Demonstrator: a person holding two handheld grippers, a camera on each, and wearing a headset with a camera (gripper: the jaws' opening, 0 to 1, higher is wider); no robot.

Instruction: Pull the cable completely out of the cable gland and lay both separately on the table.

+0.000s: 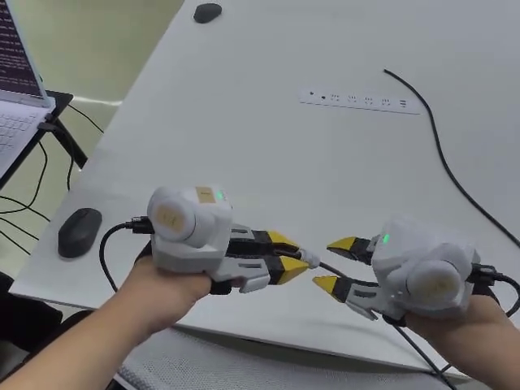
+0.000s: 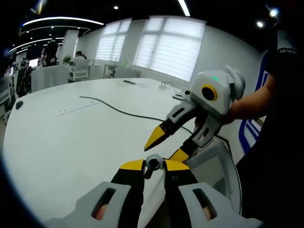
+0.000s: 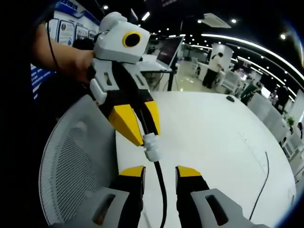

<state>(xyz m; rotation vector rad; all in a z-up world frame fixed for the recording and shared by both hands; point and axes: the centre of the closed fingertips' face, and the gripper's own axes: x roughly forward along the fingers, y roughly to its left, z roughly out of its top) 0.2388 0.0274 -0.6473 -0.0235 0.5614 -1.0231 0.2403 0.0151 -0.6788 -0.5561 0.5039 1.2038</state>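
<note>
Close in, near the table edge, the gland [image 1: 309,258] is pinched in the left gripper [image 1: 296,258], whose jaws are closed tight on the small white body. The cable [image 3: 160,183] is seen running out of the gland and down between the jaws of the right gripper [image 1: 327,263]. Those jaws are set wide, one on each side of the cable, with no touch made. So the cable is not yet drawn out, and nothing is laid on the table [image 1: 268,146].

Trouble can be expected here. If the right jaws are closed too near the gland, the fitting is likely to be nipped instead of the cable. A thin, smooth cable could slip through the pads under pull. And with everything held so close to the edge, above the chair [image 3: 71,156], a lost gland could well be dropped off the table.

Farther back, a power strip [image 1: 361,101] and a black lead [image 1: 443,154] are seen well apart from the work.
</note>
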